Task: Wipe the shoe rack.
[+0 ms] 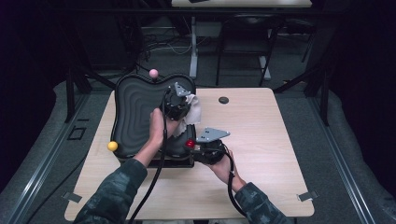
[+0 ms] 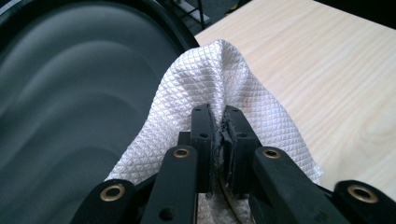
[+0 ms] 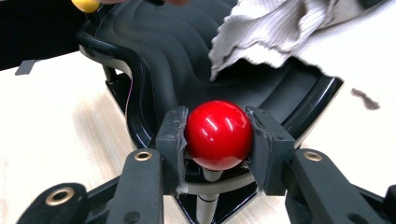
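Right claw (image 3: 218,135) pinches the red ball (image 3: 218,134) at the black tray's (image 1: 135,116) near corner on the worktop (image 1: 261,135), while left claw (image 2: 218,126) squeezes a white cloth (image 2: 210,79) over the tray's edge.

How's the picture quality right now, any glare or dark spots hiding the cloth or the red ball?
High view: room dark, table lit, white cloth a bit washed out. Left gripper view: cloth sharp, its weave clear. Right gripper view: small highlights on the red ball, cloth overexposed at top right.
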Action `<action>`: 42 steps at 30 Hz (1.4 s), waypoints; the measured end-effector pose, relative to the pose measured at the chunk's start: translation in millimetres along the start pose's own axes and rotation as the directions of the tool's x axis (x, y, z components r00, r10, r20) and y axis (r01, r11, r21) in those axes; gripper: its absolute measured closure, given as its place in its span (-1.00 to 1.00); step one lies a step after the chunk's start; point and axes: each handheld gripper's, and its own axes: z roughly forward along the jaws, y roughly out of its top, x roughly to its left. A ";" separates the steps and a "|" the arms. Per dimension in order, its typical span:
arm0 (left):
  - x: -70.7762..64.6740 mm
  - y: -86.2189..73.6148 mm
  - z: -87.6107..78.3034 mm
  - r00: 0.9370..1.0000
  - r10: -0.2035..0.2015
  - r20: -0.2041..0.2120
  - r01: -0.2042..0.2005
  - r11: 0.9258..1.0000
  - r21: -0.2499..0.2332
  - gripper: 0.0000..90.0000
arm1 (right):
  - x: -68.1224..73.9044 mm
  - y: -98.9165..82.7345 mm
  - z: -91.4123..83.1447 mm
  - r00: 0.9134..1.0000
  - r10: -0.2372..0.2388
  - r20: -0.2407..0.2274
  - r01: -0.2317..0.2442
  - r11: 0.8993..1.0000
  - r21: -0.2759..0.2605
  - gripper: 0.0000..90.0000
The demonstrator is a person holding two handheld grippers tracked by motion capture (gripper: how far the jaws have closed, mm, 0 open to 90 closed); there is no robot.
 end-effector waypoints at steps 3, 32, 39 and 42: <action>-2.8 -6.2 -3.1 1.000 0.009 0.016 -0.009 1.000 0.003 0.86 | 0.1 0.0 0.1 1.000 0.001 -0.001 -0.001 1.000 -0.002 0.33; -23.2 -45.3 -20.0 0.986 0.042 0.159 -0.046 0.999 0.026 0.86 | 0.7 -0.1 0.2 1.000 0.003 0.002 -0.003 1.000 -0.003 0.33; -20.3 -39.7 -17.3 0.990 0.042 0.132 -0.044 0.999 0.012 0.86 | 0.6 -0.2 0.4 1.000 0.002 0.003 -0.002 1.000 -0.003 0.33; -18.5 -35.8 -16.0 0.992 0.041 0.121 -0.042 0.999 0.010 0.86 | 0.4 -0.2 0.4 1.000 -0.001 0.004 0.001 1.000 -0.004 0.33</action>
